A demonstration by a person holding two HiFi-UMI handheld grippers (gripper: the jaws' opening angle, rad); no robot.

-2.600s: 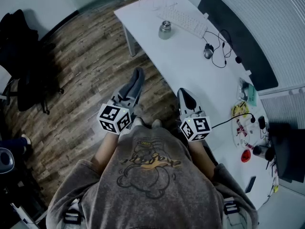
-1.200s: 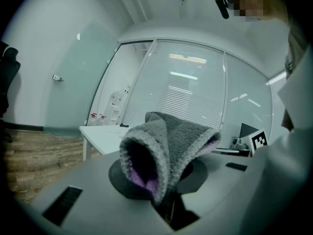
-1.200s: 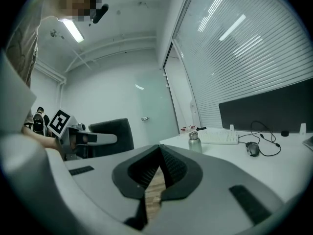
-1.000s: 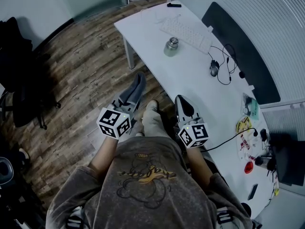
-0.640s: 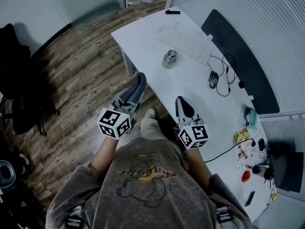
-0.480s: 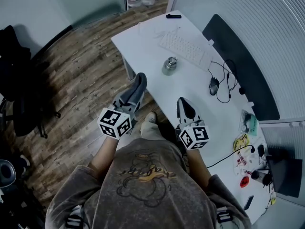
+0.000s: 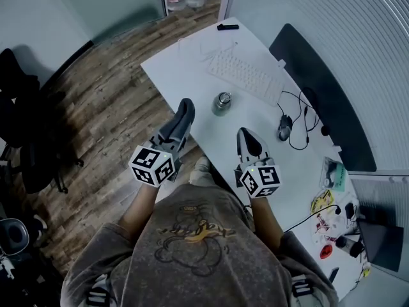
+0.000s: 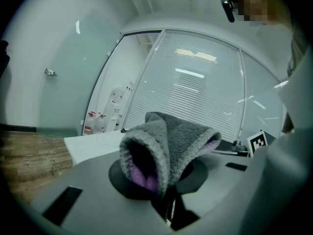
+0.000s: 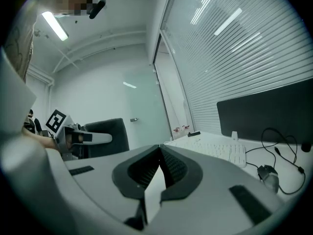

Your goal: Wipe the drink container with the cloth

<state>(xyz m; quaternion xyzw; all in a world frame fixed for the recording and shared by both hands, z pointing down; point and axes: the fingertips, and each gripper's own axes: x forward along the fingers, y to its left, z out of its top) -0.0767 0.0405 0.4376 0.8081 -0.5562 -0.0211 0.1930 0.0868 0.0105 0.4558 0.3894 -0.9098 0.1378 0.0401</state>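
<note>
Grey fleece cloth (image 8: 166,143), clamped, hides the left claw's (image 8: 168,203) tips; right claw (image 9: 157,166) closed, empty; steel drink container (image 7: 222,103) near white surface's (image 7: 182,69) edge.

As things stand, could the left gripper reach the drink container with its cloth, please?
Probably yes: nothing stands between the cloth in the left gripper and the drink container on the desk.

drink container (image 7: 222,103) nearer, table (image 7: 185,69) drawn closer

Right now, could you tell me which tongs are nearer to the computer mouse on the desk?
Right. The right tongs hover over the desk beside the mouse; the left tongs, shut on the cloth, are farther away at the desk's edge.
</note>
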